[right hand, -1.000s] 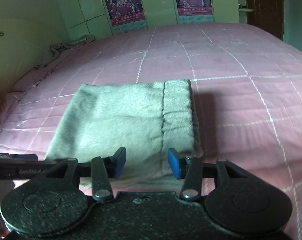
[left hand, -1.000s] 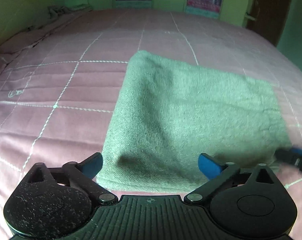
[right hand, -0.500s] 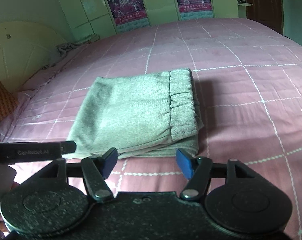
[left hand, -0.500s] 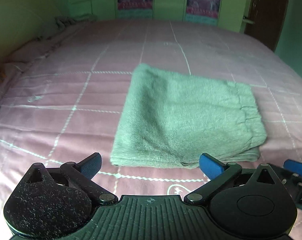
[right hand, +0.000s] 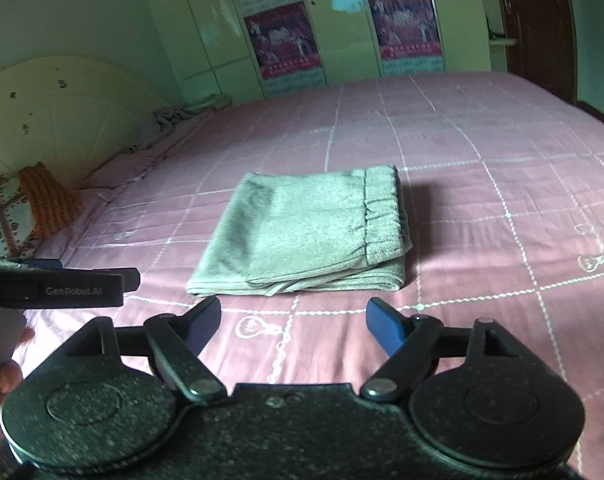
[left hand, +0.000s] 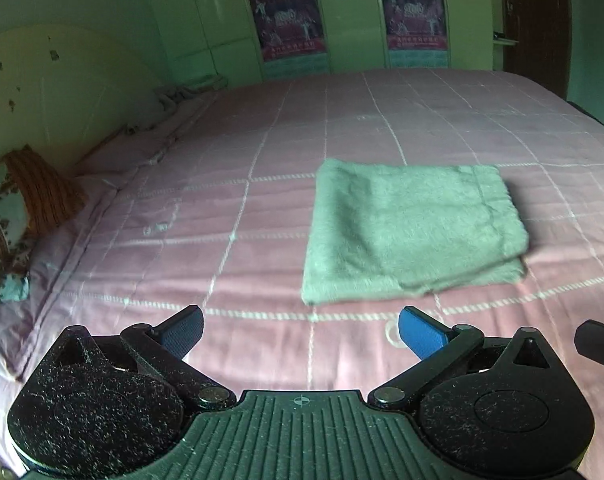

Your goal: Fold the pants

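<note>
- your left gripper hangs over the pink bedspread, blue pads spread wide with nothing between them.
- your right gripper is likewise spread and holds nothing.
- the green pants lie folded in a flat rectangle on the bed, waistband on the right, apart from both grippers.

I see a bed under a pink checked quilt, a cream headboard, posters on green wardrobe doors, and a dark wooden door.

One pants, two claws
</note>
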Available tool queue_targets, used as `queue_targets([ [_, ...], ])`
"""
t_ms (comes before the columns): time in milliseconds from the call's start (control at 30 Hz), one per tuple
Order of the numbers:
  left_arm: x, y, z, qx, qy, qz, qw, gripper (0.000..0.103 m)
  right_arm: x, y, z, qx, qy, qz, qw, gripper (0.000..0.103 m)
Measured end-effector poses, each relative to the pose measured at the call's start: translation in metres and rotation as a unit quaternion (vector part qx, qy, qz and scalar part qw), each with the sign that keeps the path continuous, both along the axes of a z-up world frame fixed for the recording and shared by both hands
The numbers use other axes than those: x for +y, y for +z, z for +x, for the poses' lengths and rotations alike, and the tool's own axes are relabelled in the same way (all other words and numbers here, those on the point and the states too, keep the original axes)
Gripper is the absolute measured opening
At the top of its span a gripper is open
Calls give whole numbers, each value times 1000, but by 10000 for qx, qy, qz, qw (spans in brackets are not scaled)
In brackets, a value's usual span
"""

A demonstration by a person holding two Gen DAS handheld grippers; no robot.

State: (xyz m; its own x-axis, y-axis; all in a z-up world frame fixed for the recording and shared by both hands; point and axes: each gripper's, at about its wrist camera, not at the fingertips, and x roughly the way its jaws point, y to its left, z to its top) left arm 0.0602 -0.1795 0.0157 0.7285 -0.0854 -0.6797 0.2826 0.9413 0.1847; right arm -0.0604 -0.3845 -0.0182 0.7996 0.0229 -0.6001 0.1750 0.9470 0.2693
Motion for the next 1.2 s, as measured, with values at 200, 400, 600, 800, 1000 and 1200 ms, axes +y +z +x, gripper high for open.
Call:
queue_targets([
  [200,18,20,-39,-94,-179,-25,9998,103,19,24,-41,-292,19,-260,9992,91],
  [400,37,45,-73,-199,-171,-403,9988,103,33,49,-70,-632,-222,-527,9964,102],
  [600,43,66,-94,-402,-199,-564,9974,103,37,70,-80,-672,-918,-823,9901,102],
  [800,46,77,-102,-462,-211,-722,9961,103,46,85,-91,-891,-928,-1000,9866,102],
  [1000,47,79,-102,-339,-196,-937,9948,103,48,89,-90,-926,-906,-1188,9844,102],
  [1200,43,78,-100,-322,-218,-921,9950,103,46,87,-90,-888,-907,-1136,9854,102],
])
